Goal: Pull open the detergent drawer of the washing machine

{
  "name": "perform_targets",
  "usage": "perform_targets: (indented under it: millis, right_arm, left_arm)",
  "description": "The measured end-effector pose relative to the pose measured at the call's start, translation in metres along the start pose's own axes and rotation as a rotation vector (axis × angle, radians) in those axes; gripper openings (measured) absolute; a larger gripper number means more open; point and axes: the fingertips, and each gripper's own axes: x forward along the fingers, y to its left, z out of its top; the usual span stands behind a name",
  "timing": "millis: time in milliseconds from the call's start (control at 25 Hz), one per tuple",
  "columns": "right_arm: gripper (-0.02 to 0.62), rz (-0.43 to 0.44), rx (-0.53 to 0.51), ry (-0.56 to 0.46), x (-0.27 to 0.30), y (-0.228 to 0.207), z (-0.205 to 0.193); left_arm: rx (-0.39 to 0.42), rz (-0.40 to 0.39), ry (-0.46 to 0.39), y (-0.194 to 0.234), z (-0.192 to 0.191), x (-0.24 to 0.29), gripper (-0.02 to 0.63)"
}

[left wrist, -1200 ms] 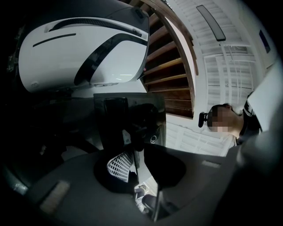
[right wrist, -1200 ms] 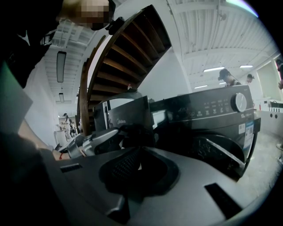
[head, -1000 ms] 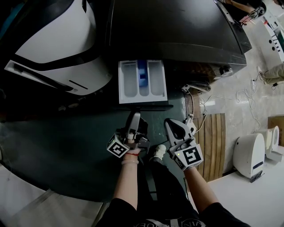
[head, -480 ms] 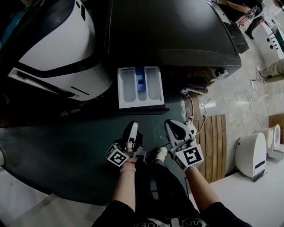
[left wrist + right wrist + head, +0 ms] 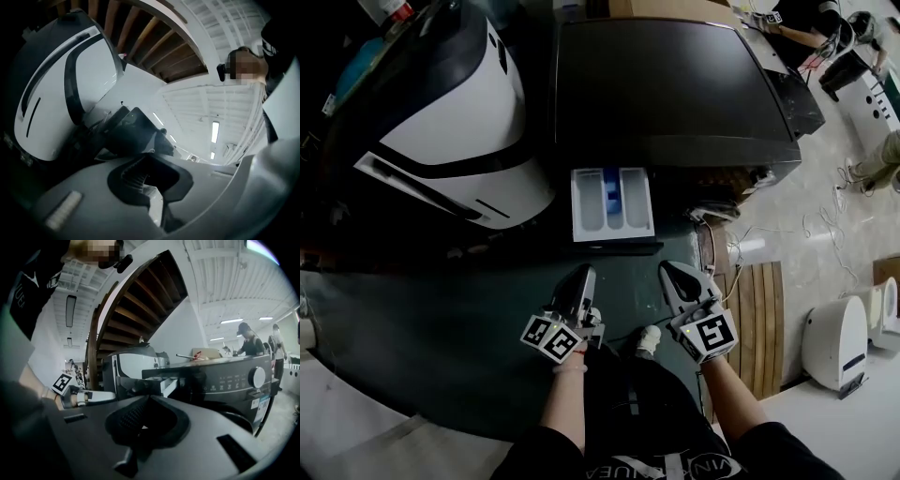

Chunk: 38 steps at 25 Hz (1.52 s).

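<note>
**A:** Where is the detergent drawer?

**B:** The detergent drawer (image 5: 612,202) stands pulled out from the front of the dark washing machine (image 5: 675,94), at its left end. Its white compartments face up, and the middle one has a blue piece in it. A white appliance (image 5: 459,131) stands just beside the washer on the left.

**A:** And your left gripper?

**B:** My left gripper (image 5: 586,272) sits below the drawer in the head view, near its front edge but apart from it, over the dark green floor (image 5: 441,309). Its fingers (image 5: 580,289) are pressed together with nothing between them.

**A:** The right one?

**B:** My right gripper (image 5: 668,267) is beside the left, also clear of the drawer. In the right gripper view its fingers (image 5: 682,281) meet at the tip and hold nothing. They point toward the washer's front, and the open drawer shows beyond them.
</note>
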Motion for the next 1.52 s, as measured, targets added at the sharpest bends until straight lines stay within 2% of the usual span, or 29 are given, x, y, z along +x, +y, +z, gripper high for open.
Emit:
perform_targets:
  millis: [160,520,1120,1520]
  right_arm:
    - [0.012,0.015,-0.016,-0.020,-0.001,0.000,0.020]
    - [0.012,0.003,-0.033,-0.077,-0.007,-0.001,0.067]
    - [0.012,-0.006,-0.047,-0.146,-0.012,0.003,0.128]
    - [0.012,-0.009,-0.054,-0.184,0.000,0.004,0.159]
  left_arm:
    - [0.090,0.004,0.021,-0.015,0.022,0.003,0.009]
    - [0.349,0.051,0.069,-0.039,0.069,0.002,0.009]
    - [0.534,0.103,0.013,-0.069,0.151,-0.003,0.009]
    - [0.576,0.115,-0.010,-0.071,0.192,-0.003,0.009]
